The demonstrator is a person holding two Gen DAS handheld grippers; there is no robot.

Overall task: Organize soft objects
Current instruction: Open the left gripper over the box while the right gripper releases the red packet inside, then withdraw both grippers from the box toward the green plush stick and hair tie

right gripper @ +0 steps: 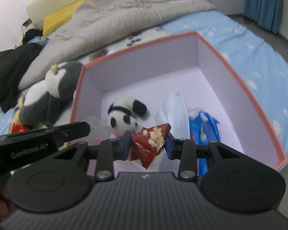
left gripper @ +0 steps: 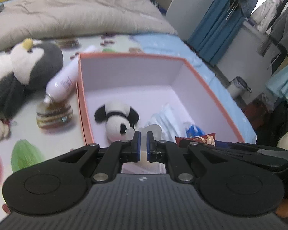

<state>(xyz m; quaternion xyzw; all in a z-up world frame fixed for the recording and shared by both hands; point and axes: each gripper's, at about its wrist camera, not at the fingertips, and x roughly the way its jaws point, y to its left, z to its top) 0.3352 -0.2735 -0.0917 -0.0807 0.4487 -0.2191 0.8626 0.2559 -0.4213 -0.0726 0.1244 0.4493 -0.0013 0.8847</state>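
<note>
While the left gripper [left gripper: 143, 134] pinches a small translucent plastic packet [left gripper: 152, 129] over the orange-rimmed box [left gripper: 132, 57], a panda plush [left gripper: 117, 117], white tissue packs [left gripper: 168, 118] and a blue wrapper [left gripper: 194, 131] lie inside, with a penguin plush [left gripper: 28, 71] and a white bottle [left gripper: 64, 80] just outside its left wall. In the right wrist view, the right gripper [right gripper: 147, 140] clamps a red gold-printed pouch [right gripper: 150, 143] above the box [right gripper: 240, 88], close in front of the panda plush [right gripper: 124, 117], the left gripper [right gripper: 48, 136] crossing at left beside the penguin plush [right gripper: 53, 90].

left gripper [left gripper: 143, 134]: jaws nearly closed on a clear soft item [left gripper: 151, 130], above the box [left gripper: 211, 88] | in box: panda [left gripper: 117, 118], white packet [left gripper: 167, 118], blue packet [left gripper: 194, 131] | outside, left of box: penguin [left gripper: 26, 71], bottle [left gripper: 64, 80] | right gripper [left gripper: 230, 149]: holds red packet [left gripper: 196, 140]
</note>
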